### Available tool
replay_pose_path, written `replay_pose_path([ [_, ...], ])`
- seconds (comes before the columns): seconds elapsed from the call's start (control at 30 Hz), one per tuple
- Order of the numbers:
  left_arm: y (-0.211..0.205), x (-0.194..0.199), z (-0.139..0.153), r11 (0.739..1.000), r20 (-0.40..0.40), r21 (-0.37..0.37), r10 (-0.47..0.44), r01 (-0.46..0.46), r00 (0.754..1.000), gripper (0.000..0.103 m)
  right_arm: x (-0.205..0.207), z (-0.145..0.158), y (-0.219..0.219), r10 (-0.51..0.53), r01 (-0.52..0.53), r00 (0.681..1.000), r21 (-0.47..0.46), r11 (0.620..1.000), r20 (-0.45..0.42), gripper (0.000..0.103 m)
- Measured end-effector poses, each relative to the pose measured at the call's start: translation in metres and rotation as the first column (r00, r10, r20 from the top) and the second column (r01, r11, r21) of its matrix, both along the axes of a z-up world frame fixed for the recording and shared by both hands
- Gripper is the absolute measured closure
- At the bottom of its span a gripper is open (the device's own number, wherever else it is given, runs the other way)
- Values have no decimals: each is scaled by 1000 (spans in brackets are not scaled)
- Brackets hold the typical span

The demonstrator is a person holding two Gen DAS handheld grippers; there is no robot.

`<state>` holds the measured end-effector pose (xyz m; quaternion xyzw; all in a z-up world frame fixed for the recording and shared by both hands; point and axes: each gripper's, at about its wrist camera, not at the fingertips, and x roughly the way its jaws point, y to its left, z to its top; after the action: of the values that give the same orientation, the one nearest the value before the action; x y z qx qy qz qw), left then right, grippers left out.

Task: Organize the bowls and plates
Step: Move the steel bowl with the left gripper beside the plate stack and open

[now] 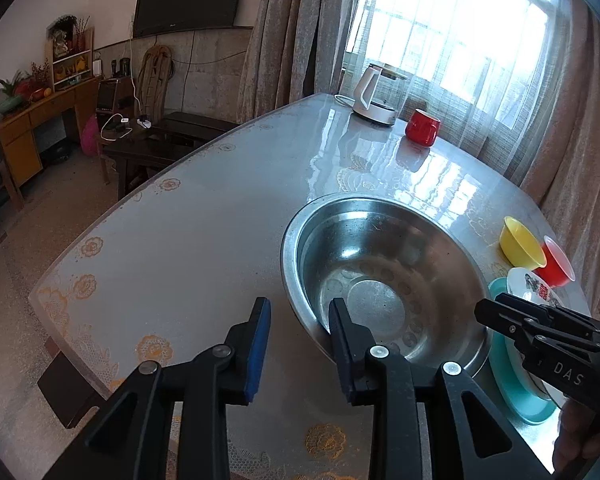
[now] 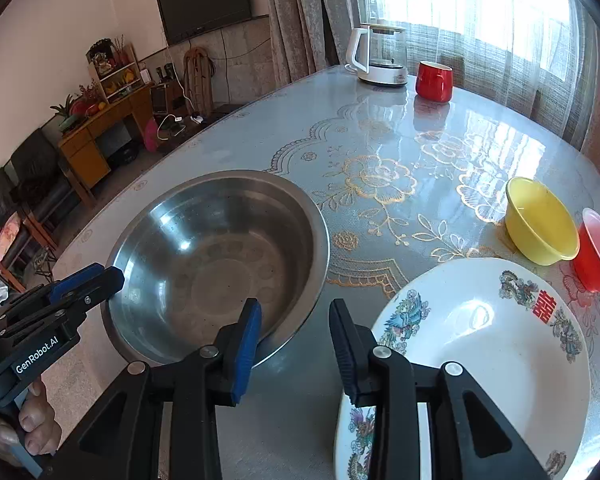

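Nearest us, over the table (image 2: pixel 284 148), both grippers stood parted with nothing between their pads. We took the steel basin (image 2: pixel 220 256) as our landmark. The left gripper (image 1: pixel 300 336) straddled the basin's near rim, one finger inside the wall and the other outside over bare tabletop, though we could not tell whether either pad touched the metal. The right gripper (image 2: pixel 296 340) hung over the strip of table between the basin and the plates, just right of the basin.

We counted one steel basin, two plates and two small bowls. The white patterned plate (image 2: pixel 480 336) lay on the teal plate (image 1: pixel 512 392), the pair just right of the basin. Beyond them and farther right of the basin, the yellow bowl (image 2: pixel 540 220) and the red bowl (image 2: pixel 598 252) sat side by side near the table's right edge.

Left of the basin, bare tabletop ran wide to the curved left edge. Far behind the basin, near the window-side edge, stood one red mug (image 2: pixel 434 80) and one white kettle (image 2: pixel 380 56), well apart from the basin.
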<state>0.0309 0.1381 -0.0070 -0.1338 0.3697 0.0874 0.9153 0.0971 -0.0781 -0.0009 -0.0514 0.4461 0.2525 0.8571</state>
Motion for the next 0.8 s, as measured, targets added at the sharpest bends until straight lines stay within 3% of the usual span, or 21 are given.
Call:
replay_pose_path([
  [0.3, -5, -9, 18, 995, 39, 90, 34, -38, 999, 72, -8, 13, -35, -95, 88, 995, 154, 984, 40, 64],
  [0.5, -18, -8, 24, 993, 49, 118, 14, -20, 999, 72, -15, 26, -62, -160, 143, 985, 200, 969, 69, 62],
  [0.8, -48, -4, 29, 982, 47, 187, -48, 38, 998, 72, -9, 22, -111, -289, 272, 957, 248, 930, 34, 62],
])
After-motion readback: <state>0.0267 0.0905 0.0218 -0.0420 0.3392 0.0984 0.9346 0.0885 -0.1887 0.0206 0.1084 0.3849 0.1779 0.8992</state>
